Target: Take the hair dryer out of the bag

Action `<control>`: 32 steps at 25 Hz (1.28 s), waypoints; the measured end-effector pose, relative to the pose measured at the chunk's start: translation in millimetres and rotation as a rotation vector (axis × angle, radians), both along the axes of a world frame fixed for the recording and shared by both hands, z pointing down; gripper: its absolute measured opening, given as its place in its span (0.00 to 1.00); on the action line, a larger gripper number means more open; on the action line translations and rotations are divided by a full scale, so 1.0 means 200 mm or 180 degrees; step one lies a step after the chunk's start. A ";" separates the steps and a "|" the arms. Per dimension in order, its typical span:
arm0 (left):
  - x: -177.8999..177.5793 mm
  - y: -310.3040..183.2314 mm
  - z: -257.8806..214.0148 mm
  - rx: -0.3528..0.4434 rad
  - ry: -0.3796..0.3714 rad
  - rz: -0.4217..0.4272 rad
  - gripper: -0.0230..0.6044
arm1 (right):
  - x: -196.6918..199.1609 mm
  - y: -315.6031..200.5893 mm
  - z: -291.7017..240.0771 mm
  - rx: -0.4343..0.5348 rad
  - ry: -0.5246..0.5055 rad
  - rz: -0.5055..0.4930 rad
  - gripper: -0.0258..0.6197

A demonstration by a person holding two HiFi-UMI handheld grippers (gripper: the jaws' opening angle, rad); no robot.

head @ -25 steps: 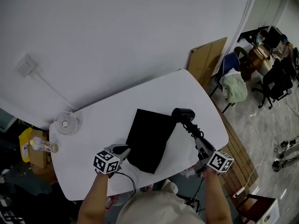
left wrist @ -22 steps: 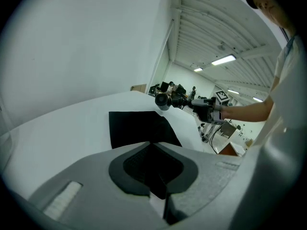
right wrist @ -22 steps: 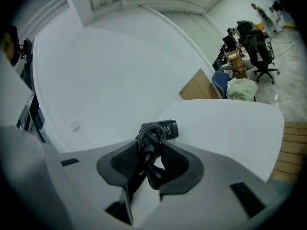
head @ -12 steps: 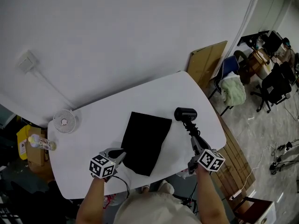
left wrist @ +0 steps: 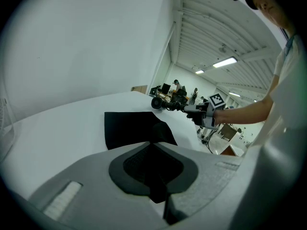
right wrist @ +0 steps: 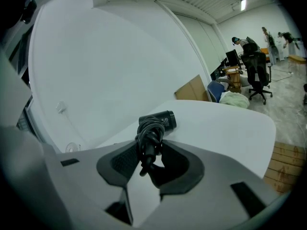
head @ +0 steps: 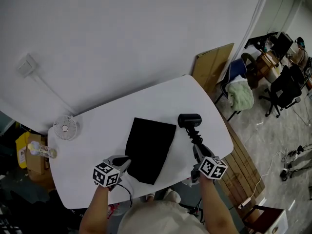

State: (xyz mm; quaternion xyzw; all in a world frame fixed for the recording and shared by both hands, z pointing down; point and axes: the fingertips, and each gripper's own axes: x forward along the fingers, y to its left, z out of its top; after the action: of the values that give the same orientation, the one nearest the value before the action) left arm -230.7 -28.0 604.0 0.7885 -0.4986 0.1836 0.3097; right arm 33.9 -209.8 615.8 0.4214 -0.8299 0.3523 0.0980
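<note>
Since the earlier frame, head view: hair dryer has drawn clear of bag, toward the desk's right edge.
Left gripper view: left tongs closed together on bag's near corner.
Right gripper view: right tongs clamped on cord-wrapped handle.
I'd keep the bag pinned, lower the dryer level, then release.

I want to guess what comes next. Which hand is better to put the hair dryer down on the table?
Right. The right gripper grips the hair dryer by its cord-wrapped handle, over the table beside the bag. The left gripper is shut on the bag's corner.
</note>
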 end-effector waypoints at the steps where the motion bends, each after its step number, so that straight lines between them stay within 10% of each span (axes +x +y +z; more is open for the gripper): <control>1: 0.00 0.00 0.00 -0.0002 0.0000 0.0004 0.06 | 0.00 0.00 0.01 0.0003 0.0027 -0.0005 0.27; 23: 0.04 0.00 -0.01 -0.0021 -0.0006 0.0038 0.06 | 0.00 0.10 0.23 0.0051 0.1246 -0.0564 0.26; 32: 0.04 0.01 0.00 -0.0041 0.0000 0.0029 0.06 | 0.03 0.12 0.29 -0.0133 0.1195 -0.0599 0.35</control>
State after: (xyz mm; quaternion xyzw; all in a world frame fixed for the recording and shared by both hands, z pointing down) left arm -223.4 -26.4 604.7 0.7888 -0.4939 0.1882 0.3139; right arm 39.8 -186.1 674.7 0.3981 -0.8253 0.2741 0.2922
